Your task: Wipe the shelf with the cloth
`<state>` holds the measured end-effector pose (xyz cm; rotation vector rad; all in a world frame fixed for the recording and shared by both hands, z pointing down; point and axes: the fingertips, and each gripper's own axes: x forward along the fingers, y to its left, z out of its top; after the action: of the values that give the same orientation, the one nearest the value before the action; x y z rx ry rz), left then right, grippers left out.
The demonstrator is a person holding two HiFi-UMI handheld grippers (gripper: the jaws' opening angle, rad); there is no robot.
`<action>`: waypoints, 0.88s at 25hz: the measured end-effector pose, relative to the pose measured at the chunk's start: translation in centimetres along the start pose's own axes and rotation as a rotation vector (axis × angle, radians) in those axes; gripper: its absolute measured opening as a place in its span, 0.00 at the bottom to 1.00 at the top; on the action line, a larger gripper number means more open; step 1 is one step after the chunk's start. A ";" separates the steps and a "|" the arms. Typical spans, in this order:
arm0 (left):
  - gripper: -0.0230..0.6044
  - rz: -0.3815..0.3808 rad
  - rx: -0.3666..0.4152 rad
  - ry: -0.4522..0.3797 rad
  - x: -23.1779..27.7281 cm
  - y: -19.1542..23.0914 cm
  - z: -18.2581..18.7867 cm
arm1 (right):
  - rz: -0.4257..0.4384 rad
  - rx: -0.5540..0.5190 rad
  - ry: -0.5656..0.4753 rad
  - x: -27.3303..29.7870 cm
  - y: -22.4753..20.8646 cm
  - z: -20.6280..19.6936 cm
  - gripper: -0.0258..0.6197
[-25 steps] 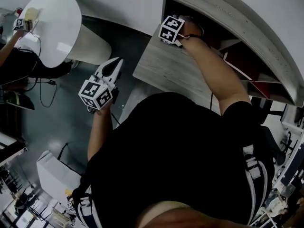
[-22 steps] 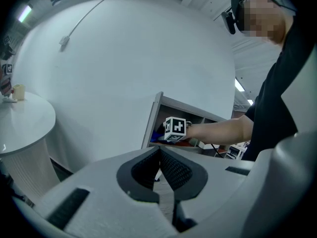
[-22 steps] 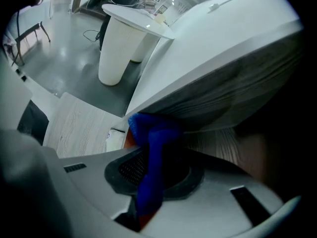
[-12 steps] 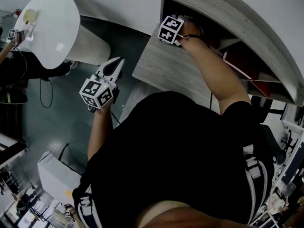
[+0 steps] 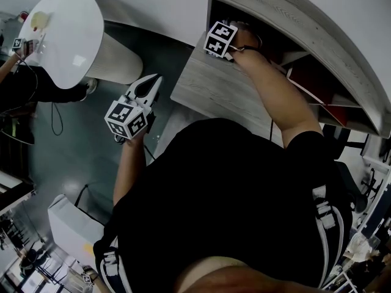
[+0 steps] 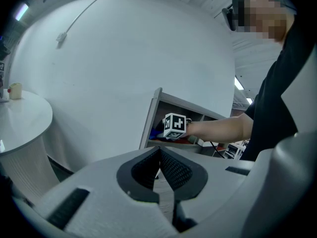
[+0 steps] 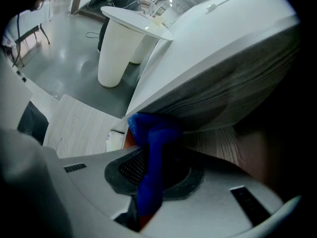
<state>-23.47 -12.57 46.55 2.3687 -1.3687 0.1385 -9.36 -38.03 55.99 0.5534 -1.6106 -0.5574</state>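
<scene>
— Head view first?
— The right gripper (image 5: pixel 231 36) reaches into the shelf (image 5: pixel 293 17) above the table (image 5: pixel 214 87). The left gripper (image 5: pixel 149 85) hangs beside the table, over the floor (image 5: pixel 61 157).
— Left gripper view?
— Its fingers (image 6: pixel 176 170) are pressed together, with nothing between them.
— Right gripper view?
— Fingers clamped on the blue cloth (image 7: pixel 151 148). It runs lengthwise between them and out past the tips, its bunched end up at a shelf board.

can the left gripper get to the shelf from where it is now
Probably yes. The left gripper hangs shut and empty over the floor, facing the shelf with nothing between them. The right gripper, shut on the blue cloth, sits in the opening's near end, so room there may be tight.
</scene>
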 end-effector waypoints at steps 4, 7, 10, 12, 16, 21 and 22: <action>0.06 0.002 0.000 0.002 -0.1 -0.1 0.0 | 0.002 0.003 -0.004 -0.1 0.0 0.0 0.14; 0.06 0.009 0.006 -0.007 -0.1 -0.3 0.1 | 0.007 0.021 -0.018 -0.1 -0.2 -0.1 0.14; 0.06 0.013 0.014 -0.016 -0.2 -0.4 0.5 | -0.002 0.036 -0.049 -0.6 -0.5 0.0 0.14; 0.06 0.013 0.016 -0.016 -0.3 -0.6 0.6 | -0.009 0.043 -0.073 -1.1 -0.5 0.1 0.14; 0.06 0.004 0.014 -0.001 -0.1 -1.2 0.3 | -0.023 0.055 -0.123 -2.3 -0.6 0.5 0.14; 0.06 -0.013 0.013 0.019 0.5 -1.9 -0.1 | -0.023 0.071 -0.188 -4.3 -0.5 1.1 0.14; 0.06 -0.019 0.013 0.023 0.7 -2.2 -0.2 | -0.024 0.076 -0.200 -4.7 -0.5 1.1 0.14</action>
<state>-21.27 -12.09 46.28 2.3826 -1.3383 0.1699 -9.96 -35.36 51.98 0.5891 -1.8229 -0.5865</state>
